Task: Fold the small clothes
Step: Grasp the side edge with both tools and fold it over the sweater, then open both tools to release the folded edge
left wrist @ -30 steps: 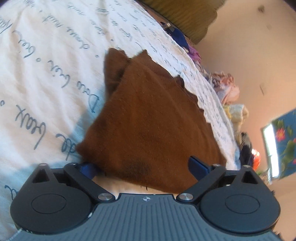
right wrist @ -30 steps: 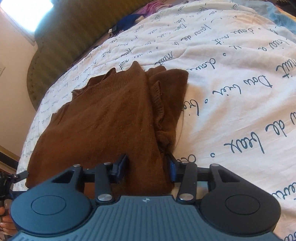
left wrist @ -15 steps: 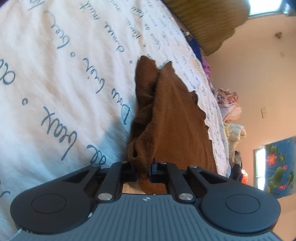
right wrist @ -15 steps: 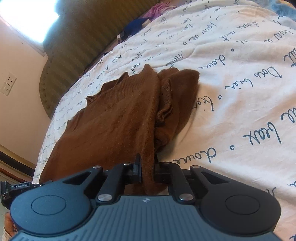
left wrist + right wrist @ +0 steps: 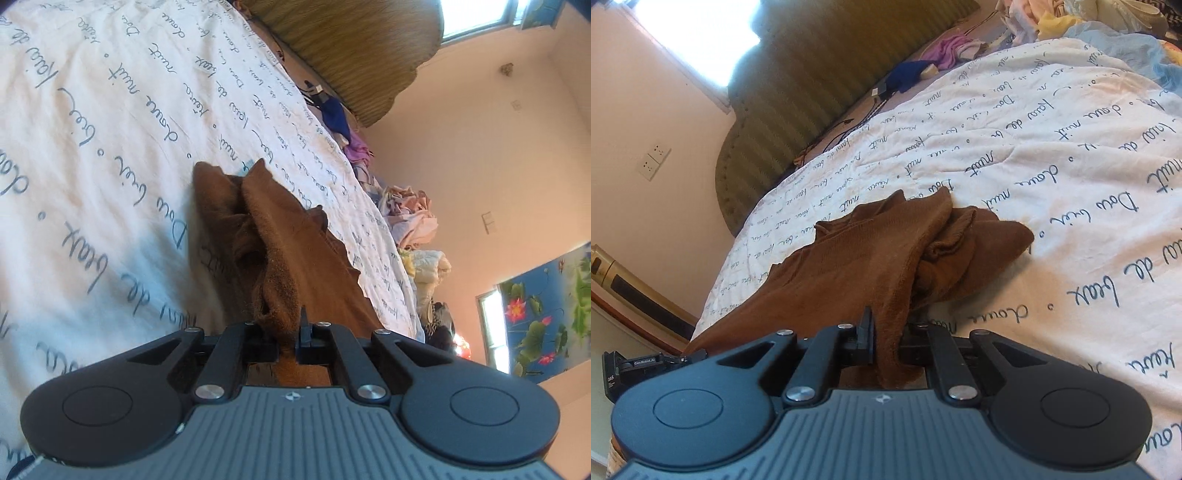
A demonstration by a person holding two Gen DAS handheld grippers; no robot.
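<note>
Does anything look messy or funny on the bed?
A little. The brown garment is bunched and wrinkled at its far end instead of lying flat, while the left hand-held gripper and right hand-held gripper pinch its near edge. Nothing looks torn or spilled.

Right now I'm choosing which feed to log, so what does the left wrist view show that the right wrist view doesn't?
Only the left wrist view shows the flower painting on the wall.

Only the right wrist view shows the wall sockets, the cables by the headboard, and the left gripper at the garment's far corner.

Both show the brown garment pinched at its near edge, by the left gripper and by the right gripper, and the script-printed bedsheet.
</note>
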